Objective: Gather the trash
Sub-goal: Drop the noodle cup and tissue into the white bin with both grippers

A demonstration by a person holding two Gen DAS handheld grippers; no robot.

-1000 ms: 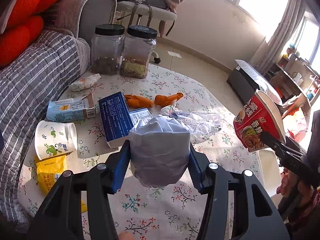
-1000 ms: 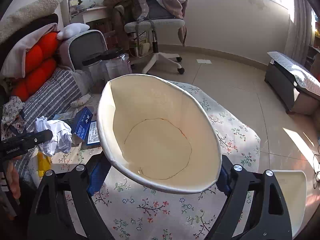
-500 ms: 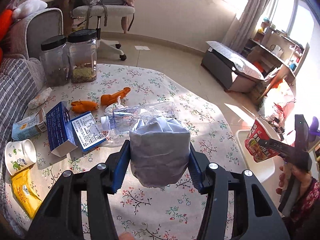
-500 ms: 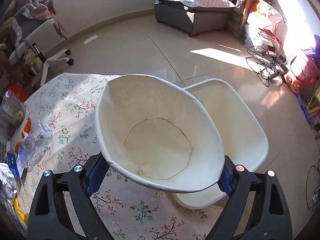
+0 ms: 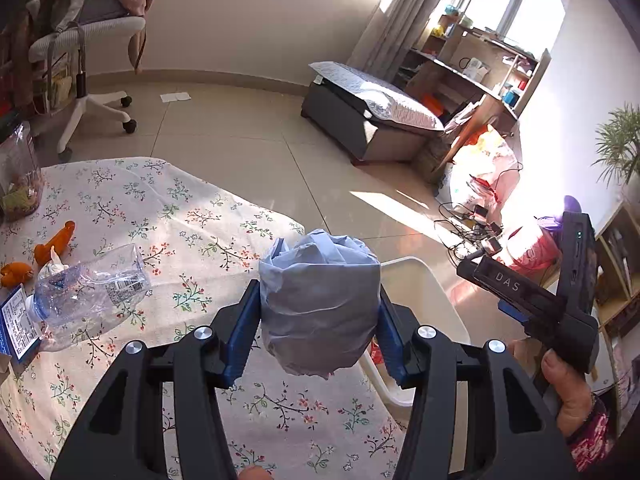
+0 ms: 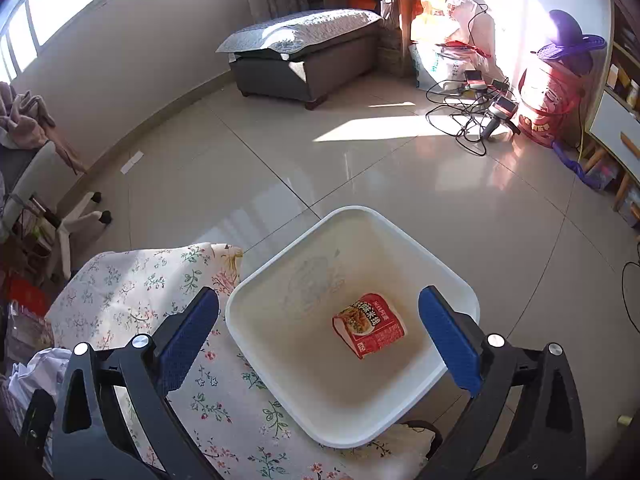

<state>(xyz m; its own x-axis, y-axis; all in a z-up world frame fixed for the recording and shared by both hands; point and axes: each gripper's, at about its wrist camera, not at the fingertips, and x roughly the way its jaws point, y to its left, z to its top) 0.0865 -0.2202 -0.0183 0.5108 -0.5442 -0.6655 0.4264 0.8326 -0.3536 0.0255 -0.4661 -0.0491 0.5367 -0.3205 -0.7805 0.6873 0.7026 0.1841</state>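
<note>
The left gripper (image 5: 319,312) was clamped on a crumpled wad of paper (image 5: 318,304), both blue pads pressed into its sides, held above the near right edge of the table (image 5: 200,220) w/ floral cloth. The white bin (image 6: 352,412) sat on the floor just beside the table's right edge; in the left wrist view the wad and fingers hid most of it, only its far rim showing.

The right gripper (image 6: 320,332) hung over the bin w/ its jaws spread wide, holding nothing. One red noodle cup (image 6: 369,325) lay on its side on the bin floor, between the blue pads (image 6: 188,332) as seen from the right wrist cam.

Left on the table: 1 clear plastic bottle (image 5: 88,292) lying flat, 2 orange toy bits (image 5: 54,240), 1 blue box (image 5: 18,320) at the left edge, 1 jar (image 5: 20,176) at far left, partly cut off.

Around the room: 1 office chair (image 5: 92,40) far left w/ clothes draped on it, 1 gray ottoman (image 6: 304,52) far centre, a tangle of cables (image 6: 468,116) on the sunlit floor at right, 1 red sack (image 6: 548,96) beside them.
</note>
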